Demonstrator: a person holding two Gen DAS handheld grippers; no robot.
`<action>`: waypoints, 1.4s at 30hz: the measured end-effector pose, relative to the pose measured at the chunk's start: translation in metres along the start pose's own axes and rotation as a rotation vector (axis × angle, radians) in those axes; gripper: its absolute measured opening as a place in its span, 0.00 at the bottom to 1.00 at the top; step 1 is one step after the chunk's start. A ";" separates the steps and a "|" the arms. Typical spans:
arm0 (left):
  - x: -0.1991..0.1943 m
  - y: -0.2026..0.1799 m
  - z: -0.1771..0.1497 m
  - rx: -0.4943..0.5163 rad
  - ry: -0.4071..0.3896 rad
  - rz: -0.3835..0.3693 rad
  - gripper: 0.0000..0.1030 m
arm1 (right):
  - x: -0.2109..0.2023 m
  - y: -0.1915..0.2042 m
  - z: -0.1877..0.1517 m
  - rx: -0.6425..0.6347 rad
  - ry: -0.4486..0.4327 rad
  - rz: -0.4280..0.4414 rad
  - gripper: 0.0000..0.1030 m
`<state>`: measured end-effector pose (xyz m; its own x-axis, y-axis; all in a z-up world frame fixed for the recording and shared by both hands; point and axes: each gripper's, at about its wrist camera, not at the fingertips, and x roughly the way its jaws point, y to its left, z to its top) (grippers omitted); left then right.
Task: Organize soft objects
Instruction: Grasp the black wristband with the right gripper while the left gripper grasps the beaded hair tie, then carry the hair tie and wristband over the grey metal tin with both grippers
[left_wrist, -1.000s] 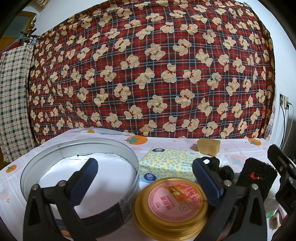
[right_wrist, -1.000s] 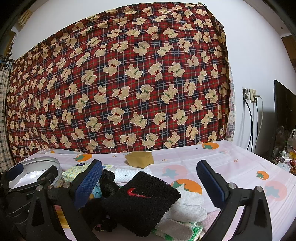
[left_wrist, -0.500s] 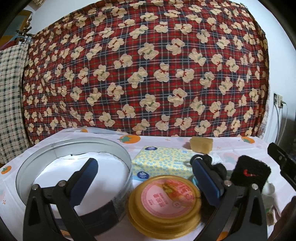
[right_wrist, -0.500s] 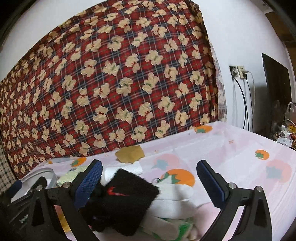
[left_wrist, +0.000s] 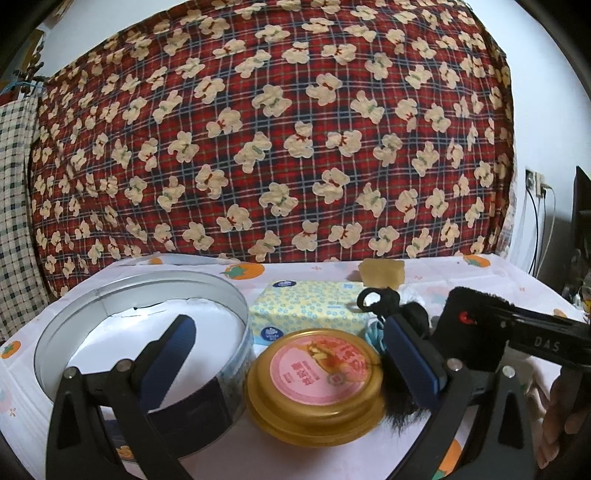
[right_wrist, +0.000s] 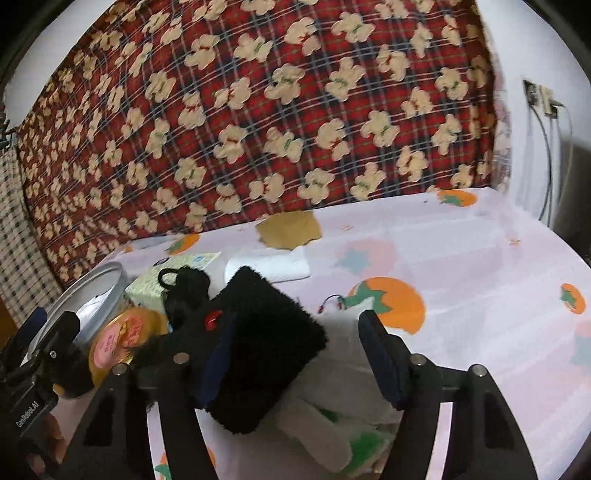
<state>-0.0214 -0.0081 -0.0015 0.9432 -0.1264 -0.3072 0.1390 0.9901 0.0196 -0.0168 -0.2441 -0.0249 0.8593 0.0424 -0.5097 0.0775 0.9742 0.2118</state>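
Observation:
A black fuzzy wristband (right_wrist: 266, 343) with a red logo lies on white gloves (right_wrist: 317, 435) near the table's front. My right gripper (right_wrist: 299, 339) straddles it and its jaws are closing. The left pad touches the band's side, while a gap still separates the right pad from it. In the left wrist view the wristband (left_wrist: 469, 332) sits at the right with the right gripper's black body reaching over it. My left gripper (left_wrist: 290, 339) hangs open and holds nothing, low over a silver round tin (left_wrist: 147, 291) and a gold lid (left_wrist: 317, 373).
A black hair tie (right_wrist: 184, 291) lies beside the wristband. Behind it are a yellow tissue pack (left_wrist: 306, 306), a folded white cloth (right_wrist: 269, 264) and a tan sponge (right_wrist: 288, 229). A bear-print red curtain backs the table. Wall cables hang at the right.
My right gripper has tipped downward and come in over the wristband, and its jaws have narrowed around it. The left gripper has hardly moved.

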 end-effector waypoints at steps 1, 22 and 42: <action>0.000 -0.001 0.000 0.006 0.004 -0.003 1.00 | 0.002 0.003 -0.001 -0.011 0.007 0.014 0.66; 0.025 -0.076 0.010 0.217 0.108 -0.171 0.79 | -0.063 -0.020 0.005 0.000 -0.402 -0.070 0.13; 0.078 -0.086 0.005 0.122 0.354 -0.305 0.26 | -0.066 -0.025 0.003 0.027 -0.416 -0.107 0.13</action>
<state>0.0419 -0.1032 -0.0225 0.6963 -0.3604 -0.6207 0.4480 0.8939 -0.0165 -0.0737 -0.2720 0.0053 0.9760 -0.1567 -0.1514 0.1857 0.9618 0.2011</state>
